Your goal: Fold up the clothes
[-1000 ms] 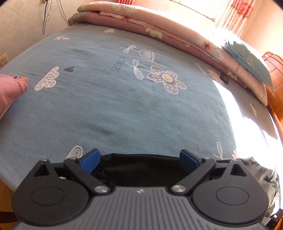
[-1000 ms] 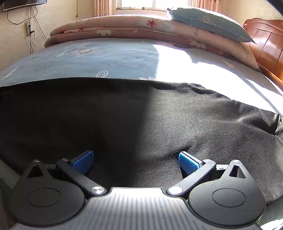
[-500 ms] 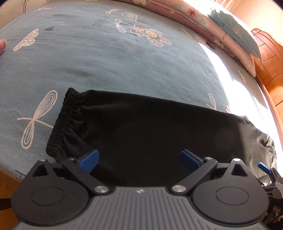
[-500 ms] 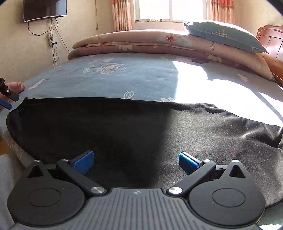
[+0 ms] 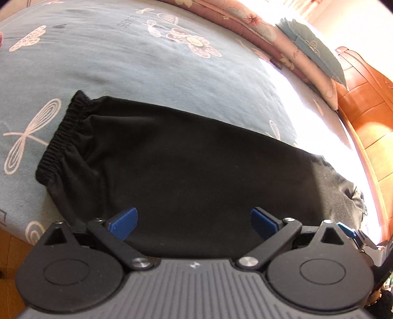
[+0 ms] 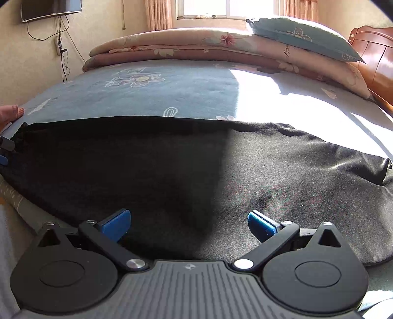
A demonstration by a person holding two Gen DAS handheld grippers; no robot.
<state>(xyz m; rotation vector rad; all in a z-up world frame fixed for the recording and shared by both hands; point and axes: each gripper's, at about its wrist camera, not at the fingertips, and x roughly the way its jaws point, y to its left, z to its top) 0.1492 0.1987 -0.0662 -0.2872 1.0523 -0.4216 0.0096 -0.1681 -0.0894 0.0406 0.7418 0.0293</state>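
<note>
We cannot see the near edge of the black garment [image 5: 196, 171] in the left wrist view, since the left gripper [image 5: 194, 222] body covers it; in the right wrist view the right gripper [image 6: 189, 222] hides the same edge, and the cloth runs out past the frame's right side. Strong sunlight washes out the bedsheet [image 5: 307, 98] beyond the garment, so its print there is lost. The pink cloth [image 6: 11, 112] at the left edge is cut off, perhaps a sleeve. The wall-mounted screen [image 6: 51, 8] is clipped by the top edge. Lettering on the sheet is too blurred to read.
</note>
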